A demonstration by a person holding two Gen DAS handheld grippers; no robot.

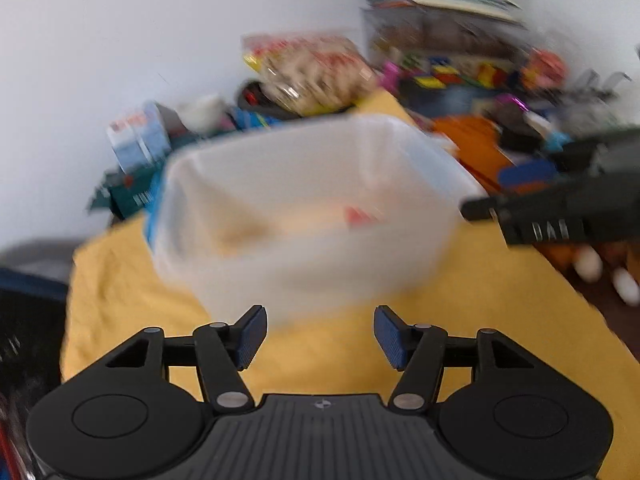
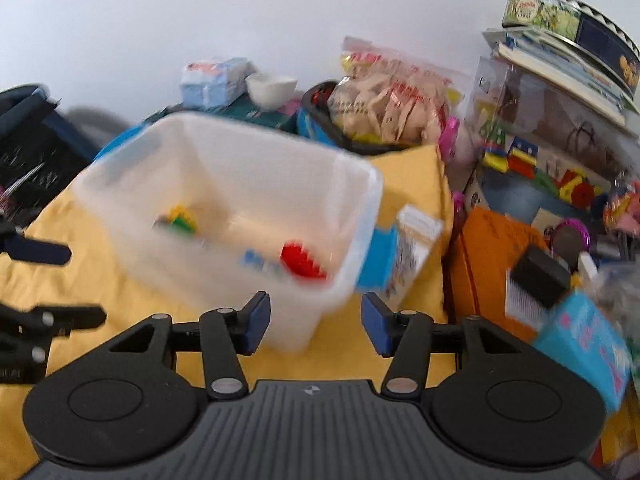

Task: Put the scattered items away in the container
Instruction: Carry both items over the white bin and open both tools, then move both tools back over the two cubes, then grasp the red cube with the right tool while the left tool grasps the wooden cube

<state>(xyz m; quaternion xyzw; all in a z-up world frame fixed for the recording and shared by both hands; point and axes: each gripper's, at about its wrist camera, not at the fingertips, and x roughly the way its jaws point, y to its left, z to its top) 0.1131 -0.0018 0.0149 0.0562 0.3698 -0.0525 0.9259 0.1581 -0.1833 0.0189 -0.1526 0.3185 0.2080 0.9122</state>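
A translucent white plastic container stands on a yellow cloth, blurred in the left wrist view. In the right wrist view the container holds a red toy, a yellow-green toy and a blue item. My left gripper is open and empty, just short of the container's near wall. My right gripper is open and empty at the container's near corner. The right gripper shows at the right of the left wrist view; the left gripper shows at the left edge of the right wrist view.
Clutter lines the wall behind: a snack bag, a white bowl, a tissue pack, a clear toy box under books and a round tin. An orange box and a cyan box sit right.
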